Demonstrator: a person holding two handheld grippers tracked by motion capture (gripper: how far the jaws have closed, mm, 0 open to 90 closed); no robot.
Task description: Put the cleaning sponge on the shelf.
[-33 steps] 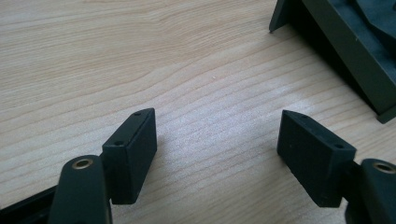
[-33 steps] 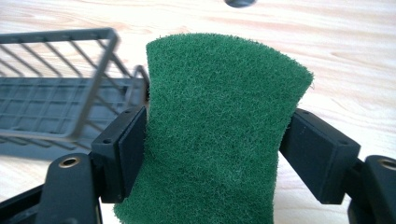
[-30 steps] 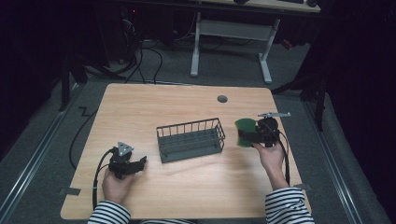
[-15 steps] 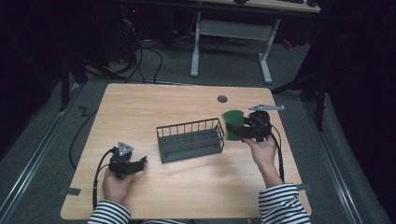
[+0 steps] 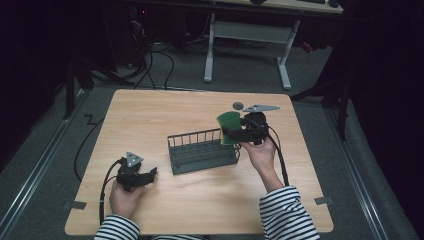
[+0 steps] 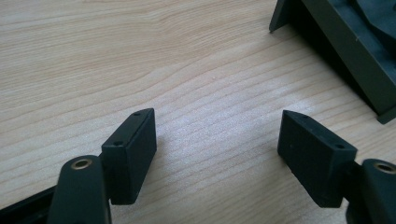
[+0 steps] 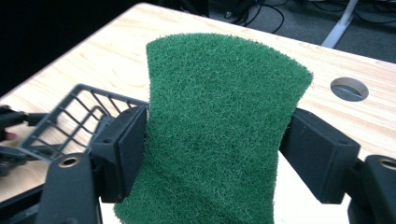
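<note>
The right gripper [image 5: 231, 131] pinches a green pad [image 7: 219, 130] between its jaws, holding it above the right end of the wire basket [image 5: 202, 152] at the table's [image 5: 150, 115] middle. The left gripper [image 5: 145, 176] rests on the near left of the table, jaws spread with nothing between them.

sleeves [image 5: 287, 212]: blk/wht stripes | tools: blk, blocky jaws w/ screw holes | grey tri plates, blk cables
</note>
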